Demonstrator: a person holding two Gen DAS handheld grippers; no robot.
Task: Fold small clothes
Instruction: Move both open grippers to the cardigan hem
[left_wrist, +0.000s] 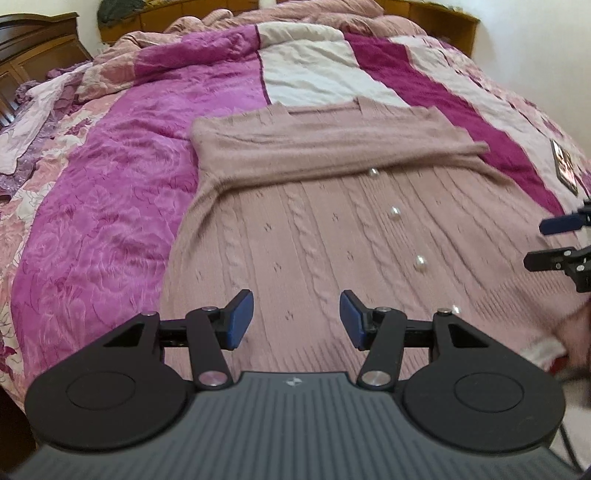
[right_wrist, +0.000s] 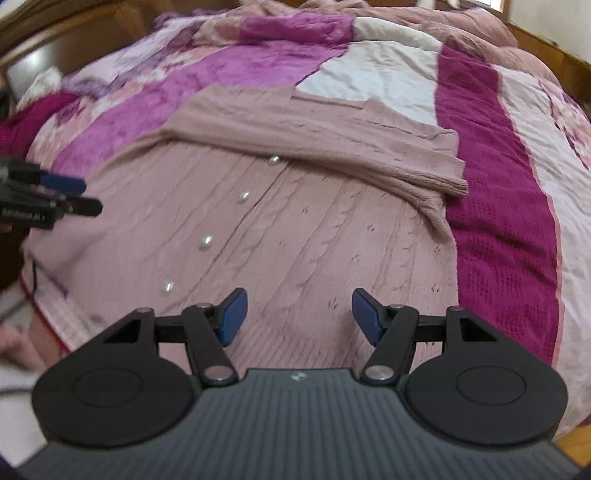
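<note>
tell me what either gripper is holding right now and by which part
Nothing is held. The left gripper and the right gripper both hover open above the pink cardigan, with only bare knit showing between their pads.

In front of me is the bed (left_wrist: 110, 229), spread with a patchwork quilt (right_wrist: 498, 229) of magenta, pink and cream panels. A dusty-pink cable-knit cardigan (left_wrist: 295, 240) with pearl buttons lies flat on it, sleeves folded across its chest. Toward twelve o'clock sits a rumpled pink blanket (left_wrist: 295, 18), perhaps a comforter.
</note>
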